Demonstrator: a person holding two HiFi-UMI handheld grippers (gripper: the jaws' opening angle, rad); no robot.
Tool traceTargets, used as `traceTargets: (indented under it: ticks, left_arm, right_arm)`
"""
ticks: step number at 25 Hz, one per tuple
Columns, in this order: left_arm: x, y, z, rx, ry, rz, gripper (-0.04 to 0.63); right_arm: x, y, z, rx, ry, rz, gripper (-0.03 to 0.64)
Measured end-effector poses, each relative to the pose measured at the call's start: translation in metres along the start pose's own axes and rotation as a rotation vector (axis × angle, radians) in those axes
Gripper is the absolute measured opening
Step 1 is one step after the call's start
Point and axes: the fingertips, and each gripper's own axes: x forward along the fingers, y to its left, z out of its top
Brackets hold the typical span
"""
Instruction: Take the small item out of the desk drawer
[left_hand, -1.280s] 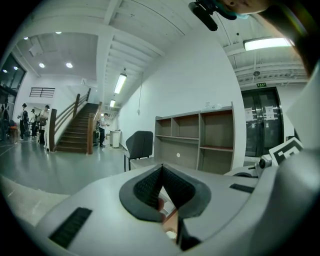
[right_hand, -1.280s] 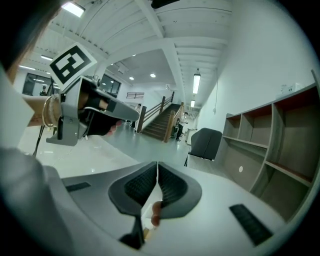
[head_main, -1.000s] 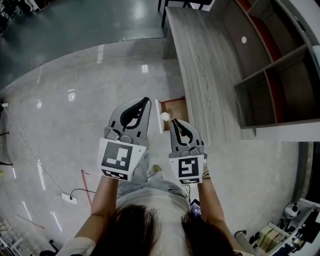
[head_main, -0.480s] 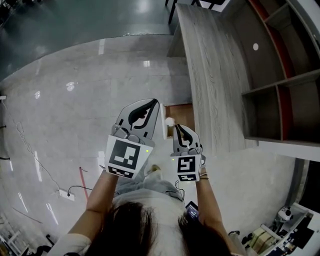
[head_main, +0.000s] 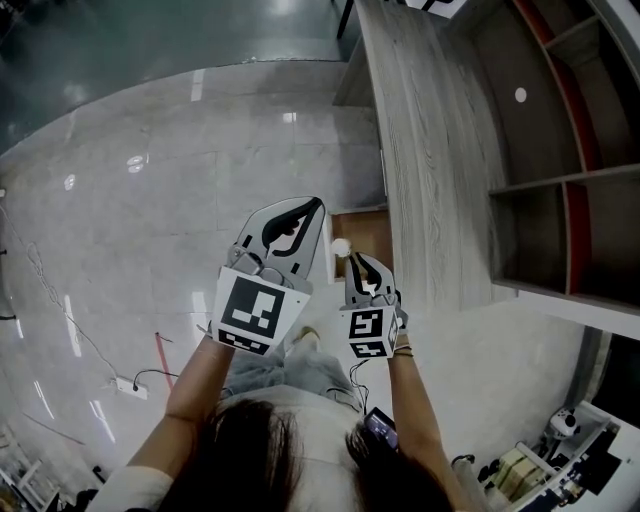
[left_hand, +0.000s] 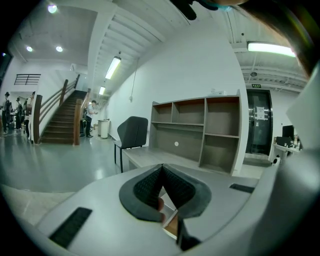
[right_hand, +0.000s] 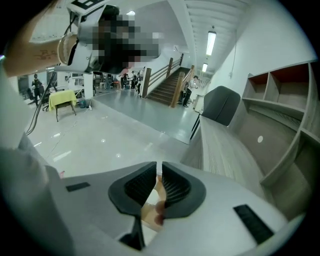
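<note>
A pale polished floor (head_main: 150, 200) spreads through an open hall with a staircase (left_hand: 60, 120) at the far end; a grey wood-grain desk (head_main: 420, 150) with a shelf unit (head_main: 560, 150) stands at the right, its drawer (head_main: 365, 232) pulled open; the small white round item (head_main: 341, 246) lies inside the drawer, near the front panel, just beyond the tips of the right gripper (head_main: 352, 258), whose jaws are together and empty; the left gripper (head_main: 318, 203), jaws likewise together on nothing, hangs just left of it.
</note>
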Motion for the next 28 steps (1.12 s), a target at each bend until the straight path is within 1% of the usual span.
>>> traceTargets:
  ticks: [5, 14, 19, 28]
  left_arm:
    - [0.014, 0.007, -0.015, 0.005, 0.034, -0.030, 0.005]
    - [0.031, 0.018, -0.035, 0.004, 0.078, -0.052, 0.006]
    - [0.035, 0.025, -0.043, 0.000, 0.095, -0.052, 0.006]
    - [0.039, 0.041, -0.056, -0.003, 0.120, -0.046, 0.005]
  right_arm:
    - [0.020, 0.002, -0.016, -0.029, 0.062, 0.005, 0.031]
    - [0.047, 0.010, -0.046, -0.090, 0.155, 0.029, 0.032]
    - [0.063, 0.016, -0.061, -0.131, 0.211, 0.065, 0.067]
    - [0.091, 0.027, -0.091, -0.264, 0.334, 0.135, 0.136]
